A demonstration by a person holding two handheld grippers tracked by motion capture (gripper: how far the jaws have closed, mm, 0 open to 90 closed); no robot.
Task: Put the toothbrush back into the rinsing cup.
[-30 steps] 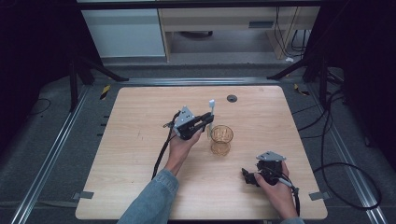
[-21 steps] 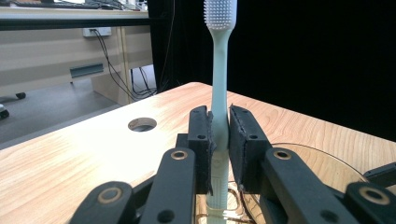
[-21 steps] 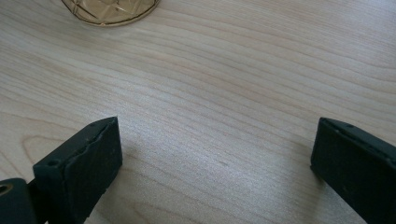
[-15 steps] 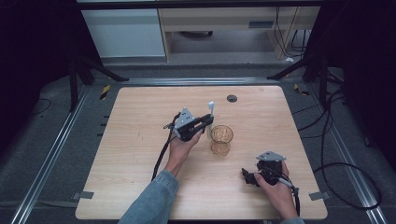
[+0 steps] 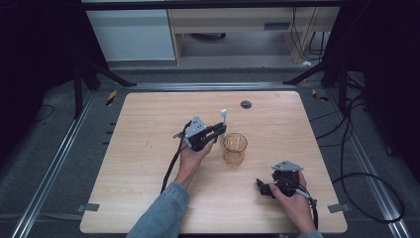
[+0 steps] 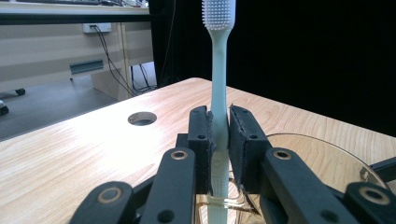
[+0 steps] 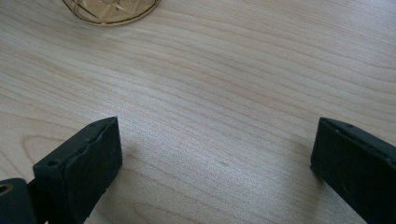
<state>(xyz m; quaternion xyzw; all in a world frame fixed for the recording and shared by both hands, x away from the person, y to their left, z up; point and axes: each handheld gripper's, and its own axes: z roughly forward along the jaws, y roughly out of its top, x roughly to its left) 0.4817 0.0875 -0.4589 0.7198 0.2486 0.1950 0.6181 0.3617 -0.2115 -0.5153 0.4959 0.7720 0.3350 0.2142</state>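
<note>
Two grippers: the left gripper [image 5: 218,132] squeezes a toothbrush [image 6: 219,93] upright, at nine o'clock of the amber glass cup [image 5: 234,148], likely to drop it in. The right gripper [image 5: 261,187] waits, jaws wide apart.

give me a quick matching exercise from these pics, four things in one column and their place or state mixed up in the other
Things:
1. toothbrush
2. glass cup
3. left hand-held gripper
4. right hand-held gripper

Places or states:
A. jaws wide apart, low over bare wood at the near right of the table
B. amber, with a cut pattern, standing near the table's middle
C. pale, held upright with its bristle head on top
D. shut on a handle right beside the cup

Pairs: 1-C, 2-B, 3-D, 4-A
</note>
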